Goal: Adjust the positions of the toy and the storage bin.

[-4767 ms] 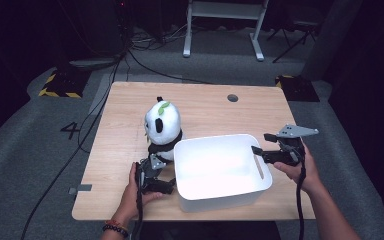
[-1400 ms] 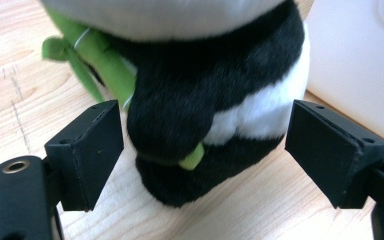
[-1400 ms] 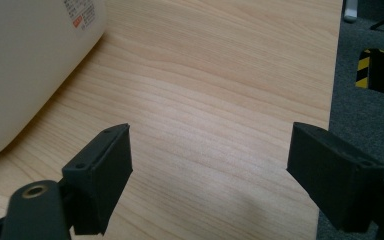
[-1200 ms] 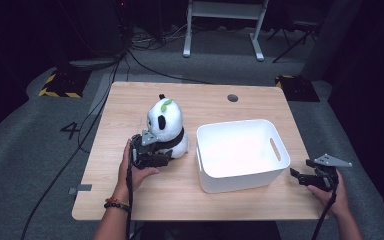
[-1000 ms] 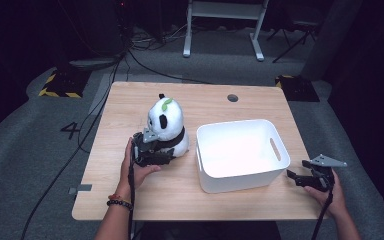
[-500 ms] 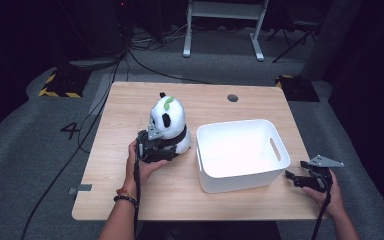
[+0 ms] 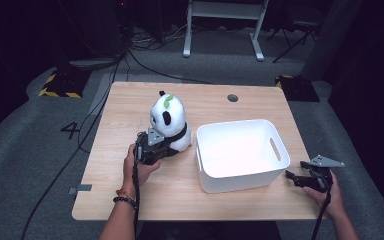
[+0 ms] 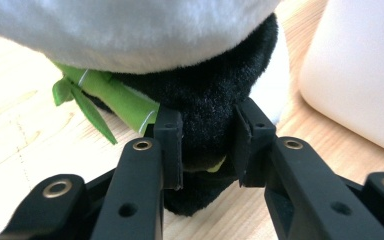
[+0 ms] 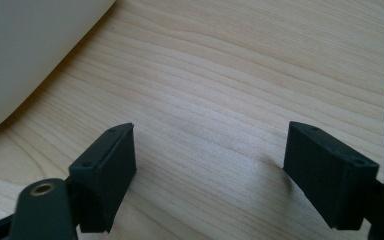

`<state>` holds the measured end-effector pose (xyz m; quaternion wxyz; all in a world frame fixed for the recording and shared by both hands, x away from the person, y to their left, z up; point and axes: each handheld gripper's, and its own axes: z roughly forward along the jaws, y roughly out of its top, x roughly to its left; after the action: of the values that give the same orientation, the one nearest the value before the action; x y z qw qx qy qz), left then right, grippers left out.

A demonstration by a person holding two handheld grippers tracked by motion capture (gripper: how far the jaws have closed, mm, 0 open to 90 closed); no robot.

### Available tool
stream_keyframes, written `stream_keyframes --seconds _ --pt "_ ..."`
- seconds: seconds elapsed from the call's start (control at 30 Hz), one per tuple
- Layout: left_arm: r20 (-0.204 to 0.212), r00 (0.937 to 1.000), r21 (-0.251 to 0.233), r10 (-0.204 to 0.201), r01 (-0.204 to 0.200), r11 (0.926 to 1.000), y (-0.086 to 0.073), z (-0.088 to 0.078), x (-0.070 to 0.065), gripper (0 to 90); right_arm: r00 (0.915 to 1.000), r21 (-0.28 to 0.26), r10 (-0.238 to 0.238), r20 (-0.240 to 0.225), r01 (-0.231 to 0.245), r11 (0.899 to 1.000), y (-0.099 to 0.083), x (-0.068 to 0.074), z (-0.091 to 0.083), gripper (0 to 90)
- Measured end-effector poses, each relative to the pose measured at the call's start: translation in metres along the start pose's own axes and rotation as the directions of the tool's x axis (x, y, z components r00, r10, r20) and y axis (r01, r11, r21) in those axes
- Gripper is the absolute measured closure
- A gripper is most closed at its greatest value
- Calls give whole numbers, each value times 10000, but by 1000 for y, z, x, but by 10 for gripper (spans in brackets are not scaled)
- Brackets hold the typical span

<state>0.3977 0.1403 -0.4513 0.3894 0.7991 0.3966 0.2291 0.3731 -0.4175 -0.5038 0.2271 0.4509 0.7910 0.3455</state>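
Left tongs [image 8: 206,150] just closed on 1 panda [image 7: 169,120] | right tongs [image 9: 207,175] spread, empty | 1 bin [image 7: 240,152]

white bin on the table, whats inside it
Nothing shows inside the white bin: its floor and far walls are bare. The near wall hides a strip of floor behind it. The panda plush sits outside, to its left.

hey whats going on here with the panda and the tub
A person at a wooden table holds a gripper in each hand. The left gripper has just been closing its jaws and now pinches a black limb of the panda plush, which sits upright just left of the white tub. The tub has nothing in it. The right gripper waits off to the tub's right, jaws open over bare wood. The panda looks about ready to be lifted.
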Motion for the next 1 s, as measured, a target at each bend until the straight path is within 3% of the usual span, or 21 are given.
stream_keyframes --seconds 0.1,0.13,0.27,0.63,1.0 --pt "-1 10000 -165 -83 83 9998 -3 -2 -1 702 10000 27 20 -16 -20 10000 0 -1 0 208" --pt "-101 9999 -199 110 -112 9997 -4 -4 1 704 10000 4 -29 -24 29 10000 0 -1 0 207" --pt "-88 9999 -555 -69 64 9984 -3 -9 1 714 10000 17 12 -39 -11 10000 0 -2 1 206" --pt "246 9997 -1284 67 -35 9917 7 -27 -5 726 9999 69 137 -103 -136 9999 0 -2 1 206" --pt "331 9992 -1690 222 -163 9855 16 -38 -10 728 9998 60 159 -118 -159 9999 0 -2 1 208"
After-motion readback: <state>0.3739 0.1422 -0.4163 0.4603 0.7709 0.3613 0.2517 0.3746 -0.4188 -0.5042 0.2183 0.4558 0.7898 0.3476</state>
